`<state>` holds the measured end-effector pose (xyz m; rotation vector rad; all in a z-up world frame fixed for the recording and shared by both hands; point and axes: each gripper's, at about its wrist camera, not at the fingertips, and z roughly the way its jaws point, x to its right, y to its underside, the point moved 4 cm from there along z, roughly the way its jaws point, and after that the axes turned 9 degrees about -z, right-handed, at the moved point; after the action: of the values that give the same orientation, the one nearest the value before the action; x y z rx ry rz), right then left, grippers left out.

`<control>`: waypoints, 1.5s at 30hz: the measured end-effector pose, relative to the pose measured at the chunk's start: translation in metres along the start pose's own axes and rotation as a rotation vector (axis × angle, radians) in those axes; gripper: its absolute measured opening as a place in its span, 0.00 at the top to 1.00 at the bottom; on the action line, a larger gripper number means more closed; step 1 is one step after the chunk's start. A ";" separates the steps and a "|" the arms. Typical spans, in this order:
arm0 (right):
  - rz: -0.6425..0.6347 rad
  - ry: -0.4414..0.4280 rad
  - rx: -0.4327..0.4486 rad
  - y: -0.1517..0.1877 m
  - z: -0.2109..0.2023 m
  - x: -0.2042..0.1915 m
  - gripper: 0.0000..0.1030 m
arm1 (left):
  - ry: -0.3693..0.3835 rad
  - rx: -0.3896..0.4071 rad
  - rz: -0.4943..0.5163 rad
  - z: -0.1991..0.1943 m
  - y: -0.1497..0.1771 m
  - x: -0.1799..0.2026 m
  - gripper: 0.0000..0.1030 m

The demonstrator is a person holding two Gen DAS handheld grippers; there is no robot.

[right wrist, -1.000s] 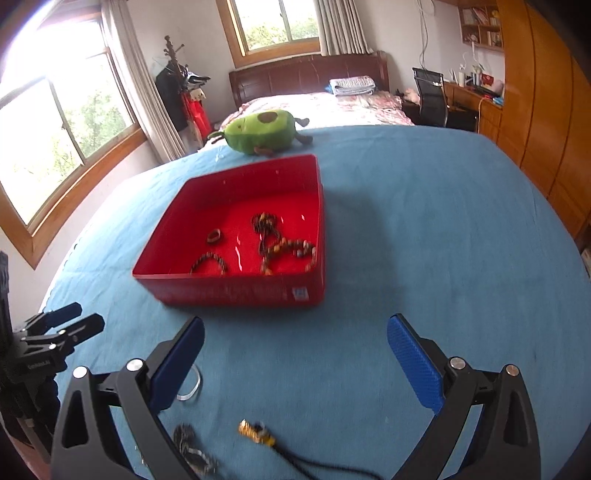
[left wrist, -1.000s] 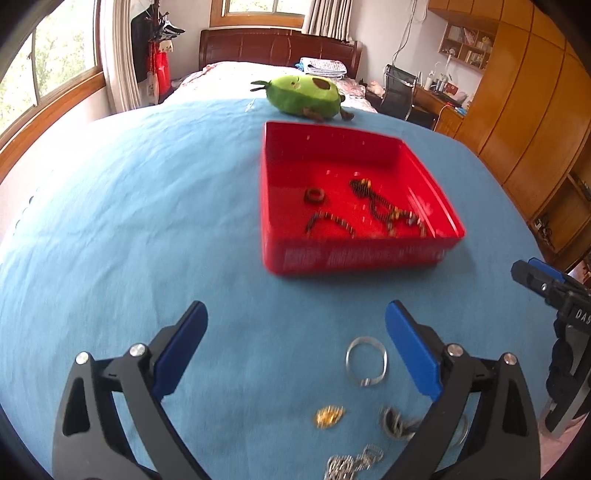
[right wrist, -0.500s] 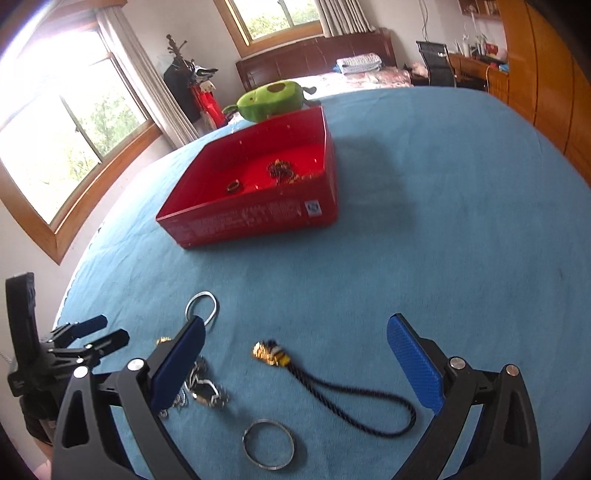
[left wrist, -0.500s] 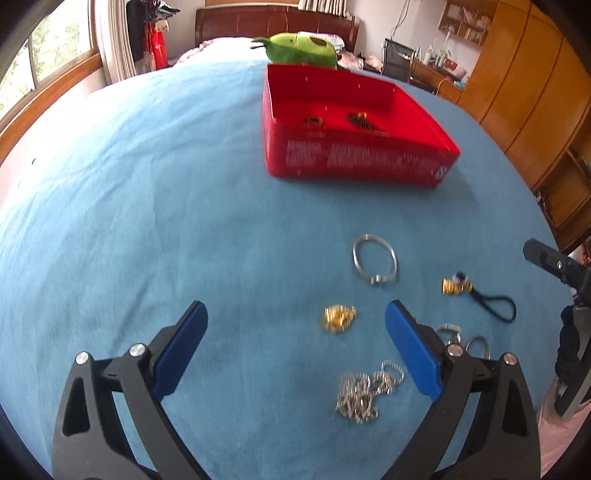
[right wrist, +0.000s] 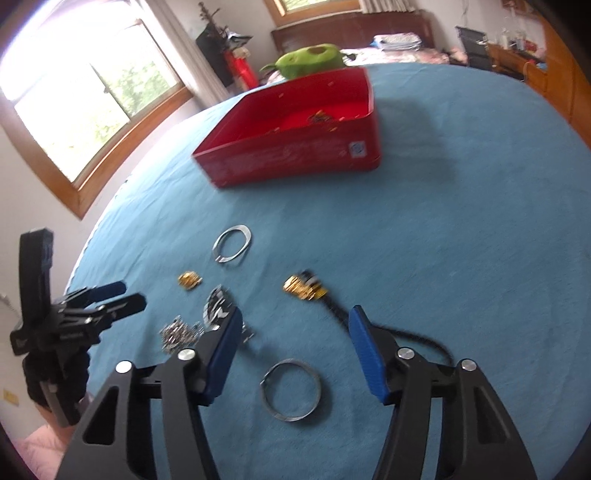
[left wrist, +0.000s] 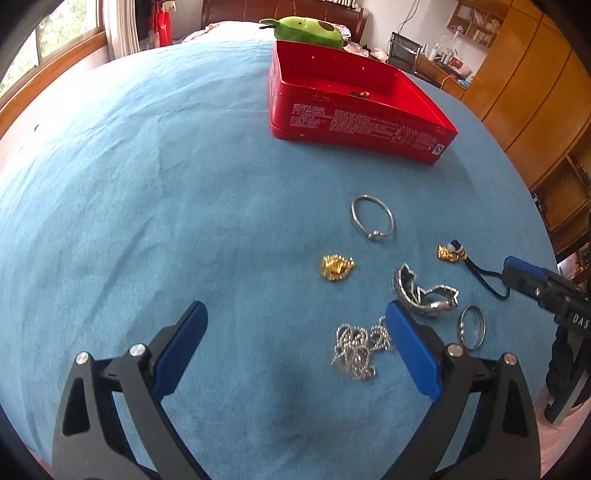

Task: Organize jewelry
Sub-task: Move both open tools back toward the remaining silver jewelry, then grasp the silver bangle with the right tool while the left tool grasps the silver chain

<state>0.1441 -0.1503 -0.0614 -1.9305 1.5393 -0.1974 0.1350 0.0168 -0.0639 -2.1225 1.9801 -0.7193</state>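
Red tray point(left wrist: 354, 122) bore white print on its side, illegible; "DAS" showed on the right gripper point(right wrist: 293, 354) body. Both grippers hovered above loose jewelry on the blue cloth point(left wrist: 147, 192), jaws spread, holding nothing; left gripper point(left wrist: 295, 347) beside the silver chain point(left wrist: 356, 350).

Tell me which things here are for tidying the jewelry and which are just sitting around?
For the job:
red tray
thin silver bangle
gold trinket
gold charm on a black cord
chunky silver cuff
silver chain
plain silver ring
left gripper
right gripper

Just lying about:
green plush toy
blue cloth
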 end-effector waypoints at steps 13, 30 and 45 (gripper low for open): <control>-0.036 0.037 -0.109 0.042 0.004 -0.007 0.59 | 0.013 -0.058 0.026 0.008 0.027 0.006 0.08; -0.004 0.020 -0.096 0.051 0.000 0.003 0.59 | -0.044 -0.165 0.055 0.045 0.031 0.051 0.33; -0.026 -0.034 -0.099 0.045 0.001 -0.010 0.71 | 0.015 -0.135 0.025 0.036 0.025 0.029 0.88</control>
<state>0.1052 -0.1454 -0.0854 -2.0206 1.5284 -0.1005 0.1288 -0.0219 -0.0994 -2.1668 2.1153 -0.6156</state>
